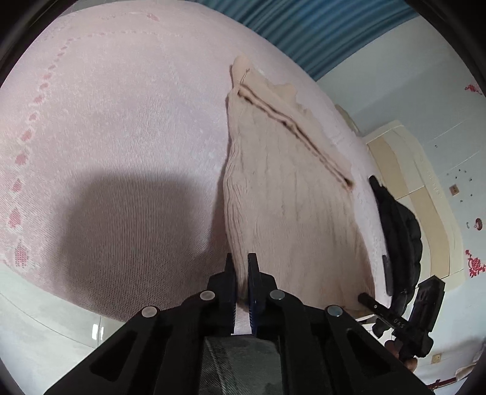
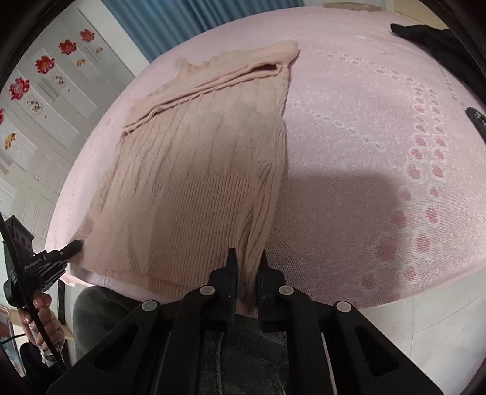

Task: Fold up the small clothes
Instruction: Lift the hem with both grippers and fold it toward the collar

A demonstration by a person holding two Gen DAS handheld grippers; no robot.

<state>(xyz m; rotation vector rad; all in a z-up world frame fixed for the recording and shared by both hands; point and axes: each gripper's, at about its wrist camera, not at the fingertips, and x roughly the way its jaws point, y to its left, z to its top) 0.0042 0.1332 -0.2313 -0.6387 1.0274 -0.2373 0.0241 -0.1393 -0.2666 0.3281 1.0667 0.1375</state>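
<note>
- Pink bedspread (image 2: pixel 349 145), patterned; blue curtain (image 1: pixel 319 27) behind.
- Beige knit garment (image 2: pixel 194 170) flat on bedspread.
- Left gripper (image 1: pixel 241 273), right gripper (image 2: pixel 249 267): each pinching garment's near hem.
- Black jacket (image 1: pixel 401 224) alongside.

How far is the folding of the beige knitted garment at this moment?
Done: the beige knit garment lies flat on the pink bedcover, its far part already doubled over. In hand: the left gripper and the right gripper are each shut on a near corner of its hem. Left: carrying the hem over to finish the fold.
</note>
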